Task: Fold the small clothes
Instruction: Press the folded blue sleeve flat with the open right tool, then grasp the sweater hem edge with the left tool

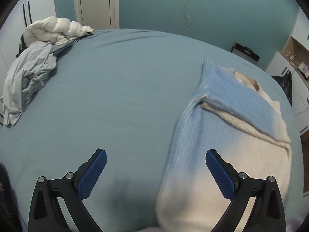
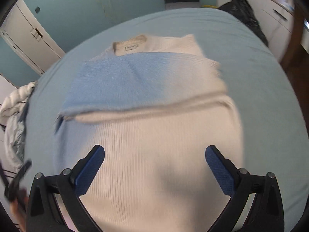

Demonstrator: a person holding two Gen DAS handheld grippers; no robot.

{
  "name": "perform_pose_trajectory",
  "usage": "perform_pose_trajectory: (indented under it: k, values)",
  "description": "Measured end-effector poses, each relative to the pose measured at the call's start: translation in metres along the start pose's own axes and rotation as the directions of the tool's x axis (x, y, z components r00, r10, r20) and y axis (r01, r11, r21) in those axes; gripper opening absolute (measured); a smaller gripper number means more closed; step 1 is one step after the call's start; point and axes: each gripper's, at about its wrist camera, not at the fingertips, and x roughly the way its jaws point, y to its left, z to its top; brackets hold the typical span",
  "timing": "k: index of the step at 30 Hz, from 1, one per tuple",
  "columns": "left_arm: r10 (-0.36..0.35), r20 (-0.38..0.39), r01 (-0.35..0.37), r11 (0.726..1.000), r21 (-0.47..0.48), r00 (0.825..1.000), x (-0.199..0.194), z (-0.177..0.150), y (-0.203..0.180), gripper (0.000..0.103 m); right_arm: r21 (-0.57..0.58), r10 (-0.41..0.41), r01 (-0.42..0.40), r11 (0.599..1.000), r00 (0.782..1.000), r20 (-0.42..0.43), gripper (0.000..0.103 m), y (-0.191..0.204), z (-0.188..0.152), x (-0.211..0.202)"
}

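With both the left gripper (image 1: 156, 171) and right gripper (image 2: 154, 169) spread wide and empty above the half-folded sweater (image 2: 146, 100) on the bed (image 1: 115, 89), a shallow pinch would probably drag its folded sleeve loose.

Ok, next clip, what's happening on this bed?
A person with a gripper in each hand is folding a blue-and-cream knit sweater on a bed covered by a blue sheet. One sleeve is already folded across the chest. The right gripper hovers over the sweater's lower body, jaws wide, holding nothing. The left gripper is also open and empty, at the sweater's left edge. A pile of crumpled clothes and a white puffy jacket sit at the far corner.
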Motion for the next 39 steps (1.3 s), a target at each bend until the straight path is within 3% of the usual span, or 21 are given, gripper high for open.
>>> perform_pose_trajectory:
  k: [2, 4, 6, 7, 9, 10, 12, 14, 17, 19, 23, 25, 26, 27, 28, 29, 30, 33, 37, 39]
  values:
    - [-0.011, -0.047, 0.012, 1.0, 0.022, 0.999, -0.007, -0.013, 0.01, 0.103, 0.043, 0.031, -0.031, 0.999, 0.999, -0.009, 0.102, -0.017, 0.005, -0.009]
    - [-0.016, -0.111, 0.021, 0.999, 0.04, 0.994, -0.009, -0.028, 0.015, 0.103, 0.103, 0.078, -0.076, 0.992, 0.997, -0.009, 0.102, -0.037, -0.015, -0.019]
    - [-0.039, -0.198, 0.047, 0.998, 0.036, 0.979, -0.009, -0.046, 0.016, 0.103, 0.149, 0.106, -0.106, 0.983, 0.994, 0.006, 0.102, -0.057, -0.038, -0.028]
    - [-0.072, -0.254, 0.081, 0.996, 0.026, 0.964, -0.005, -0.055, 0.016, 0.103, 0.161, 0.106, -0.108, 0.981, 0.994, 0.019, 0.102, -0.065, -0.042, -0.027]
    - [-0.198, -0.351, 0.197, 0.98, -0.04, 0.915, 0.005, -0.07, 0.014, 0.103, 0.228, 0.084, -0.088, 0.97, 0.996, 0.028, 0.102, -0.082, -0.051, -0.01]
    - [-0.269, -0.389, 0.249, 0.963, -0.102, 0.881, 0.014, -0.076, 0.014, 0.103, 0.28, 0.093, -0.096, 0.955, 0.995, 0.022, 0.102, -0.092, -0.058, -0.005]
    - [-0.395, -0.465, 0.29, 0.914, -0.282, 0.792, 0.042, -0.088, 0.021, 0.103, 0.388, 0.186, -0.175, 0.905, 0.983, 0.009, 0.102, -0.113, -0.068, 0.018]
    - [-0.427, -0.486, 0.268, 0.893, -0.362, 0.763, 0.062, -0.097, 0.027, 0.103, 0.432, 0.221, -0.197, 0.88, 0.975, -0.005, 0.102, -0.124, -0.069, 0.021]
    - [-0.373, -0.51, 0.205, 0.912, -0.356, 0.775, 0.079, -0.101, 0.026, 0.103, 0.418, 0.212, -0.195, 0.887, 0.977, 0.006, 0.102, -0.121, -0.059, 0.021]
    - [-0.363, -0.512, 0.178, 0.91, -0.375, 0.778, 0.088, -0.104, 0.026, 0.103, 0.405, 0.203, -0.185, 0.895, 0.979, -0.002, 0.102, -0.119, -0.056, 0.025]
    - [-0.369, -0.534, 0.131, 0.893, -0.43, 0.761, 0.117, -0.109, 0.025, 0.099, 0.423, 0.185, -0.151, 0.893, 0.982, -0.04, 0.102, -0.125, -0.059, 0.031]
    - [-0.37, -0.551, 0.138, 0.899, -0.416, 0.748, 0.127, -0.111, 0.019, 0.09, 0.439, 0.174, -0.121, 0.89, 0.981, -0.081, 0.102, -0.129, -0.062, 0.032]
    - [-0.361, -0.556, 0.14, 0.906, -0.399, 0.749, 0.129, -0.111, 0.016, 0.084, 0.444, 0.17, -0.106, 0.89, 0.98, -0.107, 0.102, -0.131, -0.064, 0.03]
    - [-0.355, -0.556, 0.142, 0.91, -0.389, 0.752, 0.127, -0.111, 0.013, 0.07, 0.45, 0.169, -0.09, 0.888, 0.976, -0.138, 0.102, -0.132, -0.063, 0.037]
    - [-0.35, -0.557, 0.147, 0.915, -0.376, 0.753, 0.128, -0.109, 0.011, 0.059, 0.458, 0.168, -0.065, 0.886, 0.968, -0.188, 0.102, -0.133, -0.063, 0.049]
    - [-0.355, -0.553, 0.159, 0.915, -0.371, 0.754, 0.126, -0.109, 0.01, 0.038, 0.462, 0.17, -0.048, 0.886, 0.959, -0.225, 0.102, -0.133, -0.064, 0.05]
    - [-0.367, -0.546, 0.172, 0.911, -0.375, 0.753, 0.125, -0.108, 0.009, 0.024, 0.466, 0.173, -0.03, 0.884, 0.948, -0.267, 0.102, -0.133, -0.064, 0.058]
    - [-0.339, -0.525, 0.189, 0.929, -0.318, 0.781, 0.114, -0.104, 0.0, 0.011, 0.474, 0.188, 0.029, 0.88, 0.895, -0.404, 0.102, -0.132, -0.067, 0.085]
    - [-0.311, -0.46, 0.246, 0.949, -0.196, 0.832, 0.085, -0.091, -0.018, 0.01, 0.452, 0.208, 0.062, 0.89, 0.826, -0.524, 0.102, -0.12, -0.075, 0.108]
    - [-0.321, -0.425, 0.278, 0.947, -0.16, 0.847, 0.074, -0.083, -0.024, 0.009, 0.452, 0.216, 0.067, 0.89, 0.809, -0.546, 0.102, -0.117, -0.078, 0.114]
